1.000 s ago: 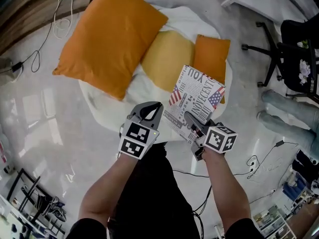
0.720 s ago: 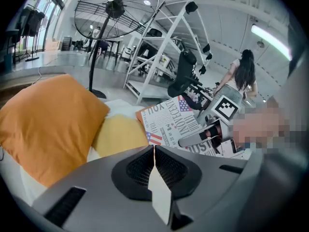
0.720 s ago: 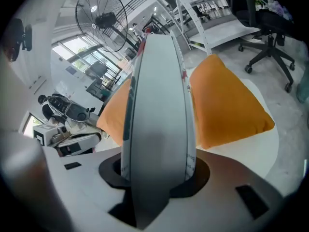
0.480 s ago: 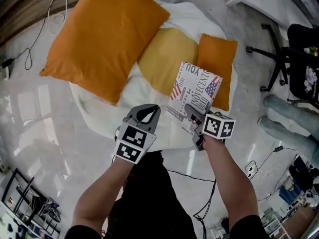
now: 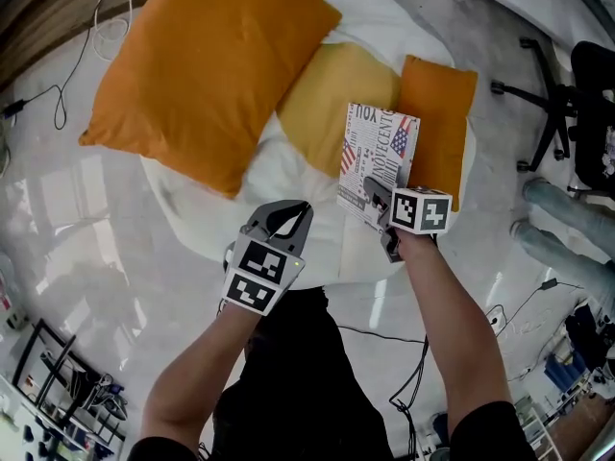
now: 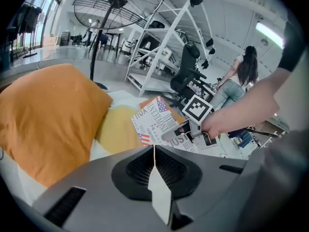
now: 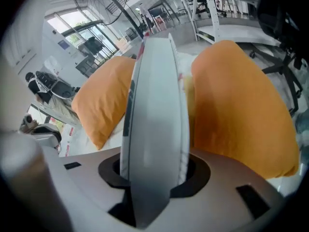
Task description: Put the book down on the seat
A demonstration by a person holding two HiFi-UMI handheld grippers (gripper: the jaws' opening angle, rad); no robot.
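Observation:
A book [image 5: 377, 157] with a black-and-white print cover and flag patches hangs over the right part of the white beanbag seat [image 5: 288, 176]. My right gripper [image 5: 373, 198] holds it by its near edge. Its jaws are opening slightly with the book still between them. In the right gripper view the book's spine [image 7: 154, 110] fills the gap between the jaws. My left gripper [image 5: 305, 206] is shut and empty, near the seat's front edge, left of the book. The left gripper view shows the book [image 6: 152, 122] held out ahead.
On the seat lie a large orange cushion [image 5: 207, 65], a yellow cushion [image 5: 332, 94] and a small orange cushion [image 5: 437, 113] beside the book. An office chair [image 5: 577, 94] and a person's legs [image 5: 567, 224] are at the right. Cables [image 5: 58, 104] run over the glossy floor at left.
The right gripper has carried the book forward, further over the seat towards the small orange cushion. The left gripper has stayed shut in about the same place.

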